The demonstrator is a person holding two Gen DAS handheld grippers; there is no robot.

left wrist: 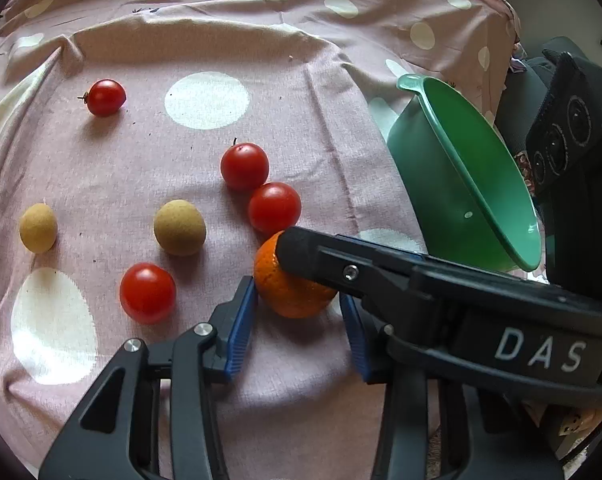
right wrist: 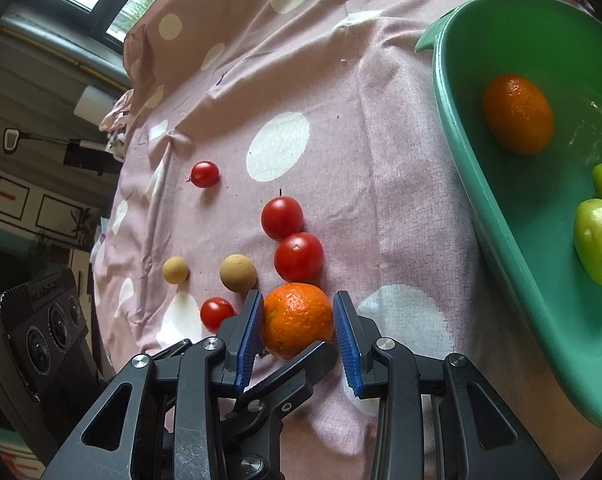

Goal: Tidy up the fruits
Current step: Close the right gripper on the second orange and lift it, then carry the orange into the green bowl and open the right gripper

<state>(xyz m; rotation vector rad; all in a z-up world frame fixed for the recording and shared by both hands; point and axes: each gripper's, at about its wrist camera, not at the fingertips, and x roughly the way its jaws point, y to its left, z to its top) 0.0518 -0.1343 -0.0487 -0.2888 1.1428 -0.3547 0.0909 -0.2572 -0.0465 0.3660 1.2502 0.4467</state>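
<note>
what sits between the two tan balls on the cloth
Nothing: bare pink polka-dot cloth lies between the small round tan fruit and the larger round tan fruit, in both wrist views.

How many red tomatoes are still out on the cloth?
4: one far left alone, two touching mid-cloth, one near the claws, left of the orange. None seen in the bowl, though part is hidden.

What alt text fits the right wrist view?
The right gripper clasps an orange on a pink spotted cloth, a finger of the left gripper beside it. Four cherry tomatoes and two tan fruits lie behind; a green bowl holds another orange and two green fruits.
</note>
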